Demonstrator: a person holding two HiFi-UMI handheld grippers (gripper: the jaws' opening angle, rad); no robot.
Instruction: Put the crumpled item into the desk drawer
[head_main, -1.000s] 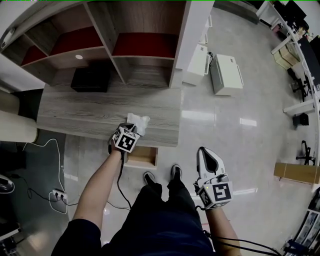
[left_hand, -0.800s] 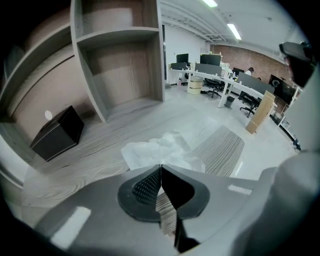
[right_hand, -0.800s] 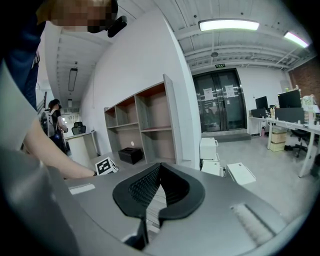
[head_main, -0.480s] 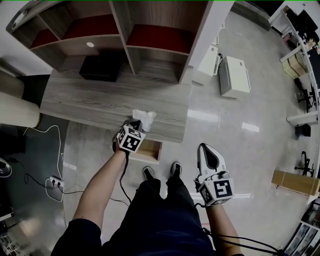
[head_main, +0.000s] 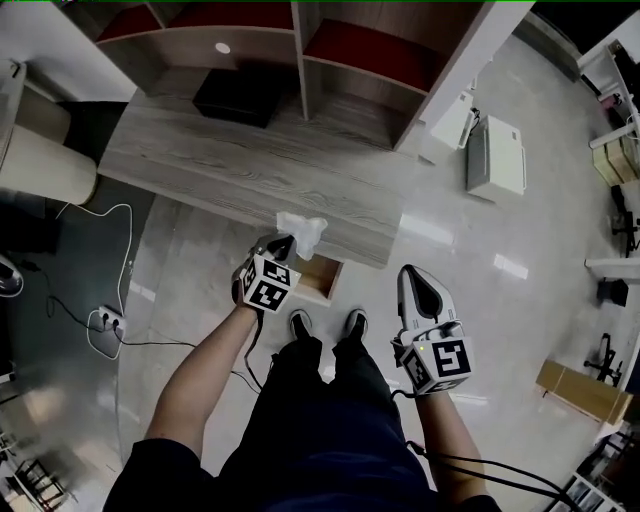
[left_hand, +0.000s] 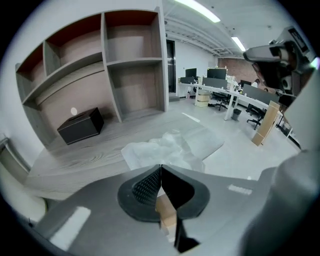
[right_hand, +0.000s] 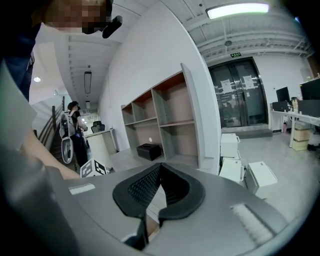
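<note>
A crumpled white item (head_main: 301, 230) (left_hand: 164, 148) lies at the front edge of the wood-grain desk (head_main: 210, 175). My left gripper (head_main: 282, 244) (left_hand: 160, 169) is right at its near edge, jaws together, pinching the item's rim as far as I can see. Just below the desk edge, to the right of the left gripper, the wooden drawer (head_main: 317, 280) stands pulled out. My right gripper (head_main: 412, 278) (right_hand: 160, 167) hangs over the floor to the right of the person's legs, shut with nothing in it.
Open shelving (head_main: 330, 60) rises behind the desk, with a black box (head_main: 240, 95) at the back of the desk (left_hand: 80, 125). White cabinets (head_main: 495, 155) stand on the floor at right. A cable and power strip (head_main: 105, 322) lie at left. The person's shoes (head_main: 325, 325) are below the drawer.
The head view has swung, so desk and drawer sit further right and higher. My left gripper stays at the crumpled item at the desk edge. The right gripper keeps its place.
</note>
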